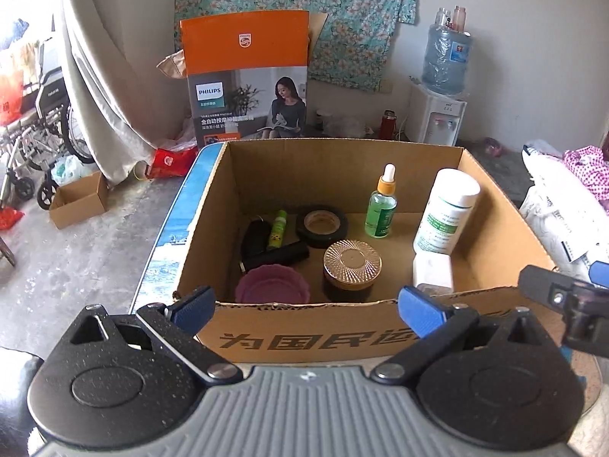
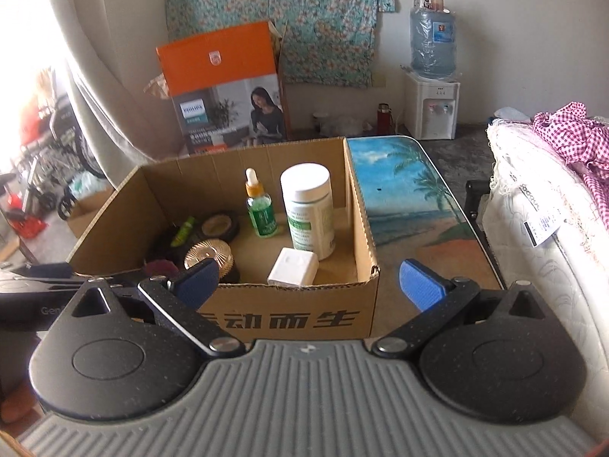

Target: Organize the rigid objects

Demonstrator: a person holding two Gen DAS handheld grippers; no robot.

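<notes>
An open cardboard box (image 1: 304, 337) (image 2: 289, 316) stands on a table with a beach print (image 2: 403, 198). Inside are a white bottle (image 1: 445, 211) (image 2: 310, 209), a green dropper bottle (image 1: 381, 203) (image 2: 260, 207), a white cube (image 1: 433, 270) (image 2: 293, 266), a gold-lidded jar (image 1: 352, 268) (image 2: 211, 253), a black tape roll (image 1: 321, 224), a small green tube (image 1: 277, 229), a black object (image 1: 272, 251) and a purple dish (image 1: 272, 285). My left gripper (image 1: 306, 304) is open and empty before the box's near wall. My right gripper (image 2: 310, 283) is open and empty at the box's near right corner.
An orange Philips carton (image 1: 247, 76) stands behind the box. A water dispenser (image 1: 441, 87) is at the back right wall. A wheelchair (image 1: 38, 122) and a small cardboard box (image 1: 78, 200) are on the floor at left. A bed with white bedding (image 2: 552, 209) is at right.
</notes>
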